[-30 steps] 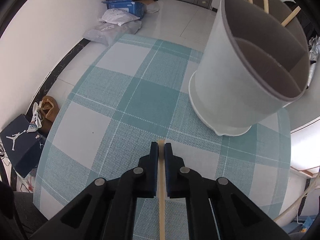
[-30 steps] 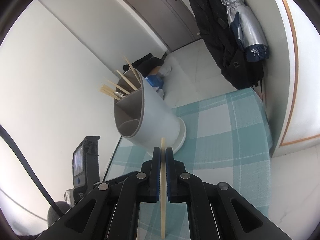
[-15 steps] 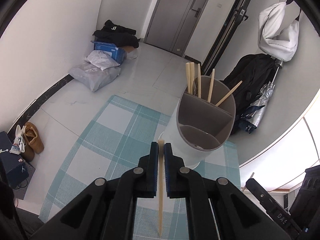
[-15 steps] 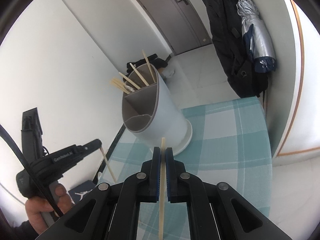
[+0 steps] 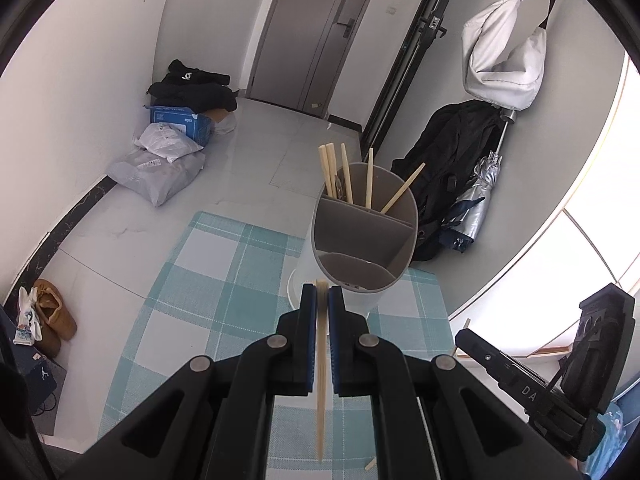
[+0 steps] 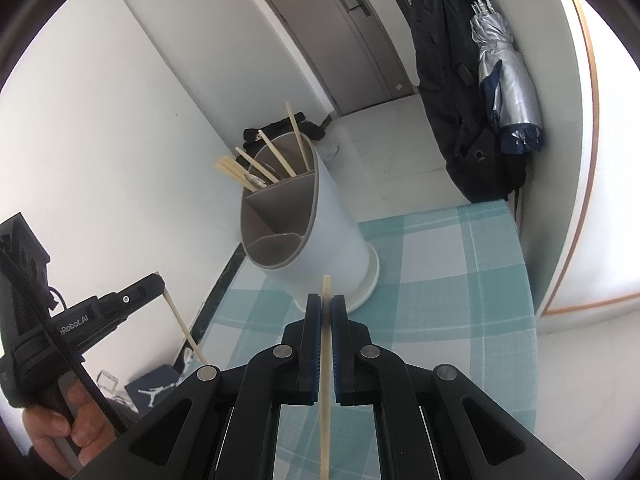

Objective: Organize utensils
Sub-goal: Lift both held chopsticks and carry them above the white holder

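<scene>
Standing on the teal-checked bench (image 5: 224, 280), a white cylindrical divided utensil holder (image 6: 332, 236) carries pale wooden chopsticks (image 5: 334, 172); each hand-held gripper, left (image 5: 322, 300) and right (image 6: 326, 308), is clenched on 1 wooden chopstick (image 5: 320, 392).

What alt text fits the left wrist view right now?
The left gripper is shut on a wooden chopstick, facing a white divided utensil holder on a teal checked tablecloth; more chopsticks stand in its far compartment.
</scene>
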A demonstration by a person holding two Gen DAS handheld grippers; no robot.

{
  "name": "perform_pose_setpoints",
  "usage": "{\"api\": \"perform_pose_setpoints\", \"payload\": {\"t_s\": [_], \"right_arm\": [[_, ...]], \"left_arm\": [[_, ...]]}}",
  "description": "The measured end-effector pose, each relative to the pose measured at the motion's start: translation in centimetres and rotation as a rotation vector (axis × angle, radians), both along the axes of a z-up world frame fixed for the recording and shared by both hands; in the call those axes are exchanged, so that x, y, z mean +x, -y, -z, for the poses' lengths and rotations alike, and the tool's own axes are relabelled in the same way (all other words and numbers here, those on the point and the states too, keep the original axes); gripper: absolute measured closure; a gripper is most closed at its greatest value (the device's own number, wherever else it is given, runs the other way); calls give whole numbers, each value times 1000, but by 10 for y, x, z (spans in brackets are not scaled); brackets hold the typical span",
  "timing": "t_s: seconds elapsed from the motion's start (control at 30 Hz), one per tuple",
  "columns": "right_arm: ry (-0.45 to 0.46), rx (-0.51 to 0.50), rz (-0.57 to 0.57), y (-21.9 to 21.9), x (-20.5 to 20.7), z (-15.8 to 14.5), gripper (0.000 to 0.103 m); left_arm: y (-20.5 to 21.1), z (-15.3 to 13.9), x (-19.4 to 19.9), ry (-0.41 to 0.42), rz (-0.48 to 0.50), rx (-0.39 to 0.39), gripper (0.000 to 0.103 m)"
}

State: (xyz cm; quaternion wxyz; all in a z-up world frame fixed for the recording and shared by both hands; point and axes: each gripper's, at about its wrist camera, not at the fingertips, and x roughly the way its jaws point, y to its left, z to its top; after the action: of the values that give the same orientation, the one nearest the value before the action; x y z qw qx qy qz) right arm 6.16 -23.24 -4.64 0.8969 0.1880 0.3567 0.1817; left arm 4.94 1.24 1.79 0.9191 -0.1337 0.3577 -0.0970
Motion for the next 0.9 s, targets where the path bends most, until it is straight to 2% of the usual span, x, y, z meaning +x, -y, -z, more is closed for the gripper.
{"api": "perform_pose_setpoints", "payload": {"t_s": [0.43, 0.7, 0.9], "right_arm": [[42, -1, 48, -3, -16, -19, 99], [99, -15, 43, 1, -7, -55, 99], [153, -16, 46, 9, 13, -93, 99]], "left_arm": [[-1, -43, -2, 81, 75, -22, 101], [-5, -77, 6, 138, 103, -23, 101], [-6, -101, 26, 157, 108, -66, 101]]}}
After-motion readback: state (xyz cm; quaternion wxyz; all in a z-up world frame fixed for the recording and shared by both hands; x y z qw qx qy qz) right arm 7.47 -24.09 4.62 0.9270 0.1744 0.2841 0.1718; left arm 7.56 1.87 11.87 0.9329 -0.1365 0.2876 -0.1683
